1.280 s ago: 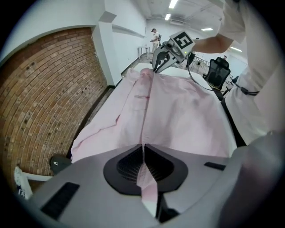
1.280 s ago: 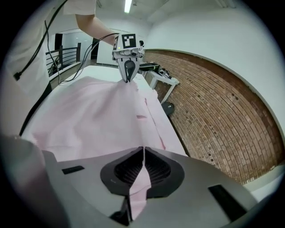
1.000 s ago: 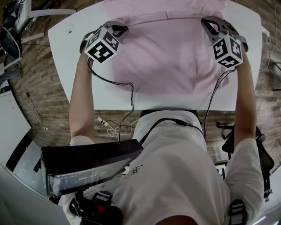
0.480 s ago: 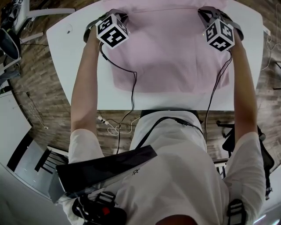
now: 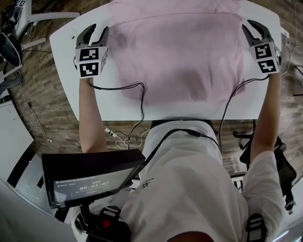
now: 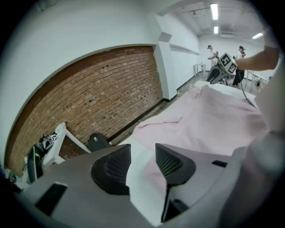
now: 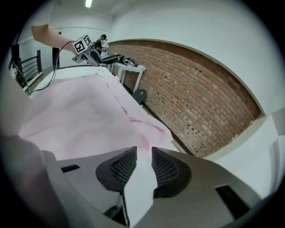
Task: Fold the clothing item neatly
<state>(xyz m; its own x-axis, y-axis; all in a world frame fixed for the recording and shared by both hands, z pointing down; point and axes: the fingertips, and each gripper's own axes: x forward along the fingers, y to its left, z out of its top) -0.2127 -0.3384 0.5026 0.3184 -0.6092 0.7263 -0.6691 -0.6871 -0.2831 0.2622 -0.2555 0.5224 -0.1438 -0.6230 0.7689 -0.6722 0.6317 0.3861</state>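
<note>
Now left tool [image 5: 94, 30], right tool [image 5: 253, 27] moved off pink garment [image 5: 180, 56]; jaws just opened.

head: steeply down | gripper views: low, facing each other | shared: pink garment [image 5: 180, 56]

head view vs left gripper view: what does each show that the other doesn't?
Head view only: black display unit, the left tongs' marker cube. Left gripper view only: brick wall, ceiling lights, two distant people. Both: pink garment spread on the white table, plus the right tongs. Both tongs' jaws have just been opening, nothing gripped.
</note>
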